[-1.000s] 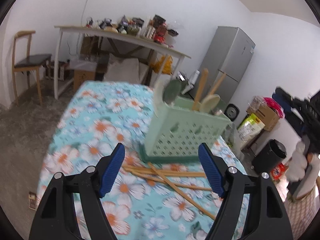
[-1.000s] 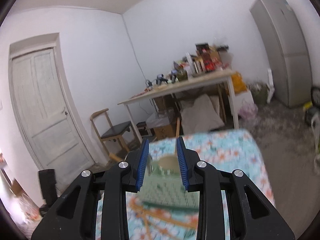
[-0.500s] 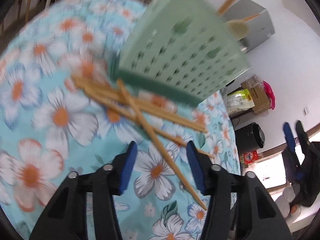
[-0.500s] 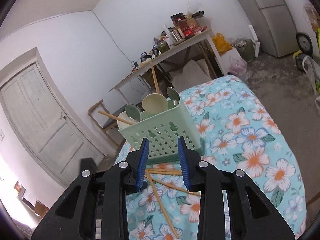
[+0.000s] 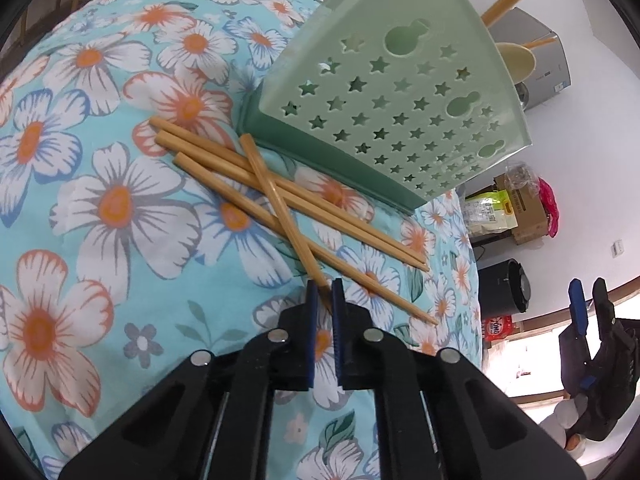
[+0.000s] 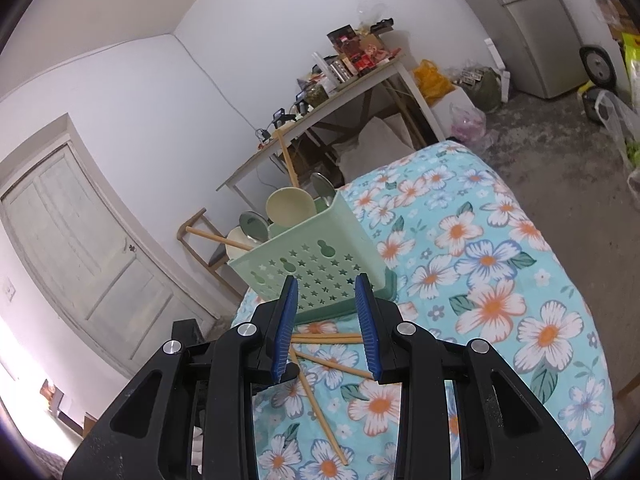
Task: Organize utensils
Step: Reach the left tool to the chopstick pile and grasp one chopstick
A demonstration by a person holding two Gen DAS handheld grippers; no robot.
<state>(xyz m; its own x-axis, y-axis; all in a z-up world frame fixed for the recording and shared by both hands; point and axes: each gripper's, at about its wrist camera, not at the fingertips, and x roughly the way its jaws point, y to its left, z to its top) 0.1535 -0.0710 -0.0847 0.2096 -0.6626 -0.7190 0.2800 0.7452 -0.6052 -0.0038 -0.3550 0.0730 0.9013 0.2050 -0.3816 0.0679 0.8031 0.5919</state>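
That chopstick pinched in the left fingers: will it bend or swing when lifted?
The chopstick looks like stiff wood, so it probably won't bend. The left gripper pinches it near one end, so it may pivot downward. It crosses the other chopsticks and could nudge them.

Lower stretch of the crossing chopstick (image 5: 276, 196) lost behind the left tongs (image 5: 325, 294), pinched between the blue pads. Top of the green holder (image 5: 404, 92) and its spoon handles cut off by the left view's upper edge. Near ends of chopsticks hidden behind the right tongs (image 6: 326, 288). Clutter on the far counter (image 6: 320, 108) too small to identify. Bright window area washed out.
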